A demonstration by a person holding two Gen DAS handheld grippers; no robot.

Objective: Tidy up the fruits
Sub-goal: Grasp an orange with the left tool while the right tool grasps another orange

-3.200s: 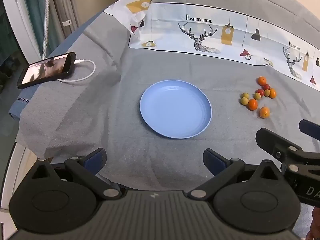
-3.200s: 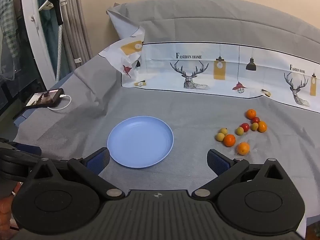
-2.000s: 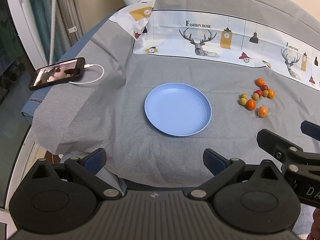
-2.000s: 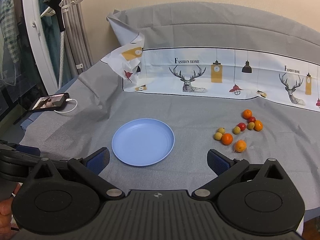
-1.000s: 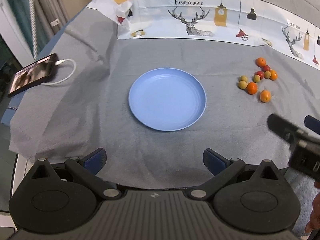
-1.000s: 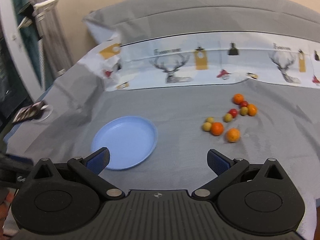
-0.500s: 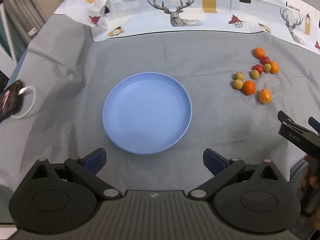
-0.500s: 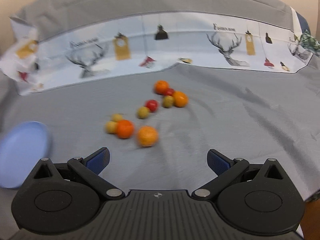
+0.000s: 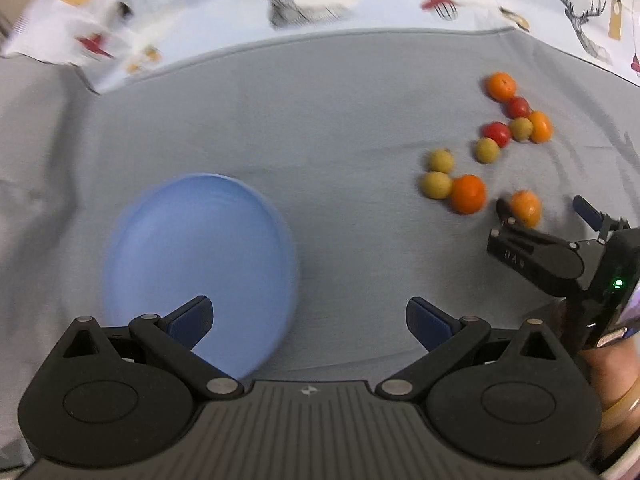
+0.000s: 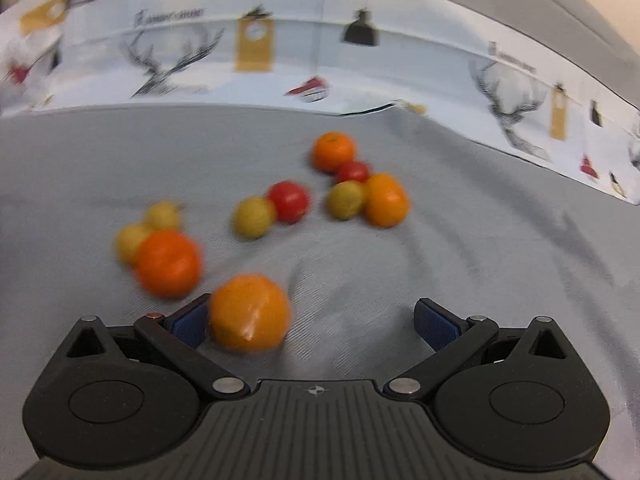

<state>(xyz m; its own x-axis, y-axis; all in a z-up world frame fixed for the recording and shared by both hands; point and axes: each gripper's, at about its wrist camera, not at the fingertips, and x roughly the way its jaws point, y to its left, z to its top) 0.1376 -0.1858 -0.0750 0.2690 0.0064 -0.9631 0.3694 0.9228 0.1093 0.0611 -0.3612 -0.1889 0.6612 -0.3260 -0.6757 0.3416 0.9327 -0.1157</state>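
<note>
Beside blue plate [image 9: 168, 240]: left gripper [image 9: 308, 316] spread; right gripper [image 10: 314, 320] spread around nearest orange [image 10: 250, 312], right of plate.

A grey cloth [image 9: 340, 128] meets a deer-printed sheet [image 10: 320, 56] behind.

Right of the plate [image 9: 192, 248], well apart on the same cloth [image 9: 340, 120]: a loose cluster of fruits [image 9: 486, 148]. Nearest fruit [image 10: 250, 312] between the right gripper [image 10: 314, 320] fingers, just beside the left finger. Behind plate and cluster, the printed sheet [image 10: 320, 56]
</note>
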